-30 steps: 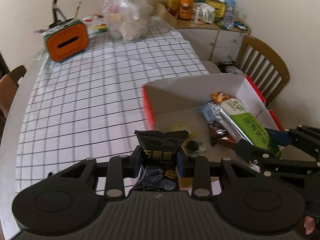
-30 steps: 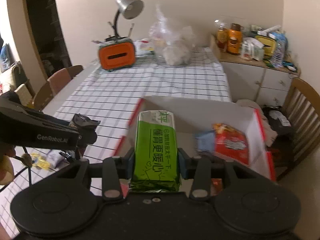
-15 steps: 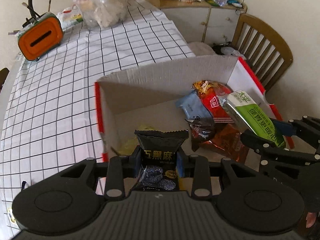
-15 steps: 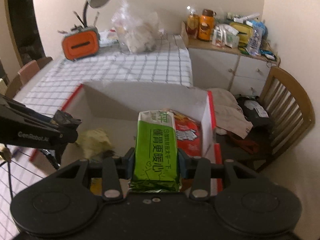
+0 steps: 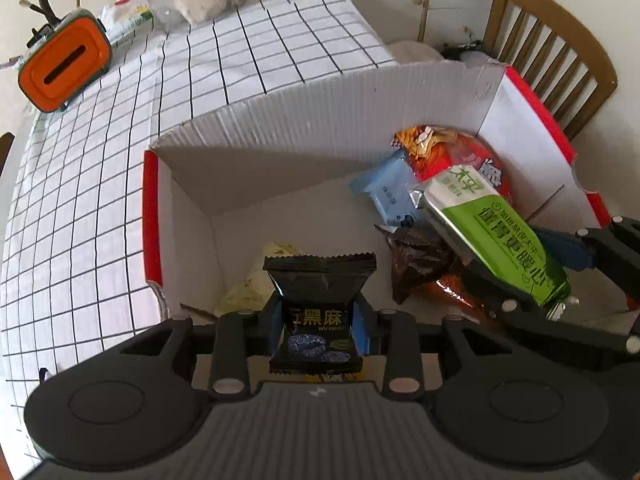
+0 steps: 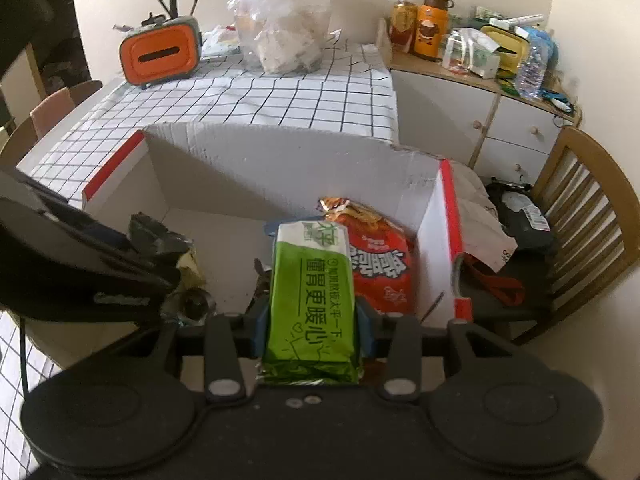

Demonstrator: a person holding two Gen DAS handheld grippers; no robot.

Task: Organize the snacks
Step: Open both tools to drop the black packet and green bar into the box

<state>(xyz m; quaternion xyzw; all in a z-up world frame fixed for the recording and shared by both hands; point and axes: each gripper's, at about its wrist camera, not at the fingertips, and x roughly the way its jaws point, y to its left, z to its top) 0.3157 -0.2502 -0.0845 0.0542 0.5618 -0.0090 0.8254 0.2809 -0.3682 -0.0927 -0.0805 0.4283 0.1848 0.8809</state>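
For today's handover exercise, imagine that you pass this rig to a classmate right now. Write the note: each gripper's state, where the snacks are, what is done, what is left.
Left gripper: jaws shut on a black snack packet, held over the near left part of the cardboard box.
Right gripper: jaws shut on a green packet, held over the box's right side.
Done: a red bag, a blue packet, a dark brown wrapper and a yellowish packet lie in the box.
Left: release both packets into the box, then look for other snacks.
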